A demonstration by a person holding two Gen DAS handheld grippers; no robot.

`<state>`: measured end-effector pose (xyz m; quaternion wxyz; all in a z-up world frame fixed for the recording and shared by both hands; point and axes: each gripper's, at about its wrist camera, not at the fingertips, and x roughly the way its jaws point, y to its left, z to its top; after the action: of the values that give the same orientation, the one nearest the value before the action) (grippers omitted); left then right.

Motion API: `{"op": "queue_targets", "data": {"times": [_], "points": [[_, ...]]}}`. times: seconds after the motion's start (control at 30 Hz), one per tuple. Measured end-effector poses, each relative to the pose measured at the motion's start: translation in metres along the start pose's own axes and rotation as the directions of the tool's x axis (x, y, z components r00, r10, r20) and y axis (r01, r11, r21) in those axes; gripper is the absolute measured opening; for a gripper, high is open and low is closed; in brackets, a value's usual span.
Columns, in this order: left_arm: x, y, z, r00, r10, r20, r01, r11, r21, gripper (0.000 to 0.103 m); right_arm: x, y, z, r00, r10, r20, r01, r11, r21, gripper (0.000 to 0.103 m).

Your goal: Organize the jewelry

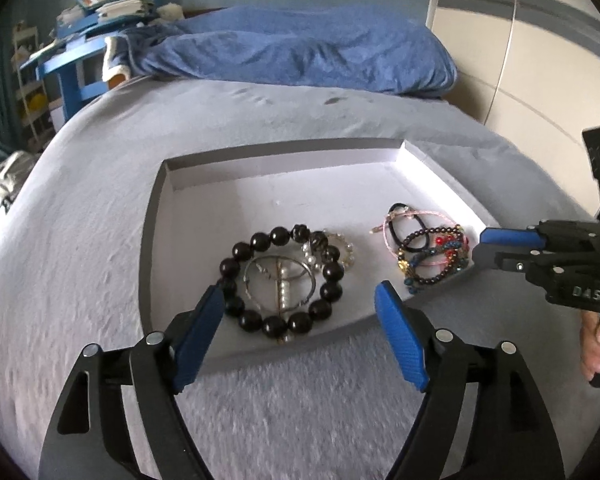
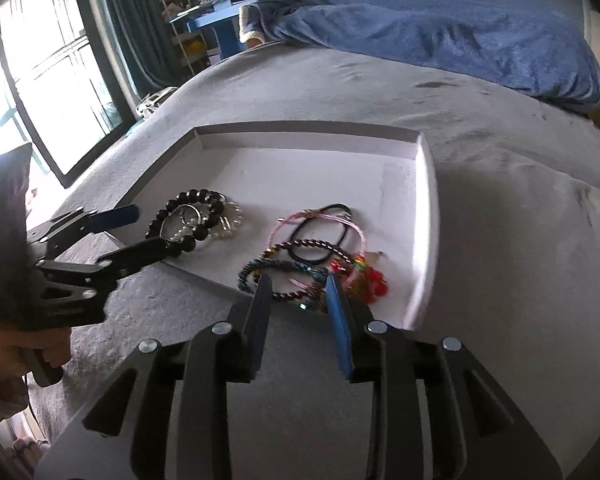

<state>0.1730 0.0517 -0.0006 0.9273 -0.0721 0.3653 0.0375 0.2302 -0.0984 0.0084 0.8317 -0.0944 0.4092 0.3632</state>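
On the grey bedspread (image 1: pixel 100 240) ahead of my left tongs (image 1: pixel 300 304) lies a shallow white tray (image 1: pixel 284 168), and my blue pads (image 1: pixel 200 332) stand spread wide with nothing between them, poised over its near edge. Just beyond them, inside the tray, sits a black bead bracelet (image 1: pixel 328 272) ringed around a wire hoop with pearls (image 1: pixel 280 280). Well to its right, by the tray's right wall, is a heap of thin coloured bracelets and hair ties (image 1: pixel 428 248). My right tongs (image 1: pixel 480 248) reach in from the right edge, tips beside that heap, my hand (image 1: pixel 598 340) on the grip.

From my right tongs (image 2: pixel 296 292), the jaws are parted a little, gripping nothing, their tips at the near edge of the coloured heap (image 2: pixel 312 256); whether they touch it I cannot tell. The black bead bracelet (image 2: pixel 192 216) lies further left in the tray (image 2: pixel 420 200), my left tongs (image 2: pixel 148 228) spread on either side of it. A blue blanket (image 2: pixel 440 28) is bunched at the far end of the bed.
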Motion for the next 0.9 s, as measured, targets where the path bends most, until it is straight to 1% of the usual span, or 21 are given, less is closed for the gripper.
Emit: {"op": "queue_targets", "data": {"times": [0.1,0.17,0.27,0.37,0.43,0.47,0.53,0.6,0.67,0.73,0.9], "points": [[-0.01,0.002,-0.007,1.0,-0.007,0.02,0.007,1.0,-0.019,0.08,-0.009,-0.004,-0.006,1.0,0.0,0.018,-0.001,1.0,0.009,0.034],[-0.02,0.0,-0.012,0.999,-0.019,0.047,0.02,1.0,-0.021,0.081,-0.015,-0.005,-0.01,1.0,0.001,0.031,-0.002,1.0,0.01,0.04],[-0.032,-0.001,-0.019,0.996,-0.035,0.084,0.038,0.999,-0.032,0.086,-0.023,-0.005,-0.02,0.999,-0.007,0.054,0.007,1.0,0.0,0.042],[-0.043,-0.002,-0.029,0.992,-0.034,0.118,0.039,0.998,-0.044,0.09,-0.032,-0.002,-0.03,0.996,-0.019,0.09,0.02,1.0,-0.012,0.049],[-0.047,-0.005,-0.034,0.992,0.001,0.126,0.004,0.999,-0.042,0.093,-0.037,0.002,-0.037,0.992,-0.035,0.119,0.037,0.999,-0.018,0.058],[-0.048,-0.005,-0.036,0.992,0.012,0.129,-0.007,0.999,-0.043,0.093,-0.039,0.003,-0.039,0.99,-0.043,0.135,0.046,0.999,-0.019,0.066],[-0.054,-0.006,-0.041,0.99,0.019,0.143,-0.012,0.999,-0.047,0.094,-0.045,0.007,-0.044,0.984,-0.051,0.169,0.056,0.998,-0.024,0.075],[-0.06,-0.006,-0.044,0.985,0.029,0.169,-0.019,0.998,-0.059,0.094,-0.052,0.011,-0.05,0.977,-0.057,0.207,0.063,0.998,-0.022,0.077],[-0.066,-0.005,-0.046,0.98,0.034,0.198,-0.02,0.997,-0.072,0.095,-0.058,0.015,-0.055,0.968,-0.062,0.245,0.066,0.998,-0.009,0.086],[-0.068,-0.007,-0.047,0.976,0.04,0.213,-0.024,0.997,-0.078,0.096,-0.061,0.018,-0.061,0.96,-0.062,0.274,0.063,0.998,0.004,0.089],[-0.071,-0.013,-0.049,0.97,0.058,0.237,-0.044,0.997,-0.066,0.096,-0.062,0.023,-0.069,0.946,-0.087,0.313,0.082,0.996,0.03,0.094]]}}
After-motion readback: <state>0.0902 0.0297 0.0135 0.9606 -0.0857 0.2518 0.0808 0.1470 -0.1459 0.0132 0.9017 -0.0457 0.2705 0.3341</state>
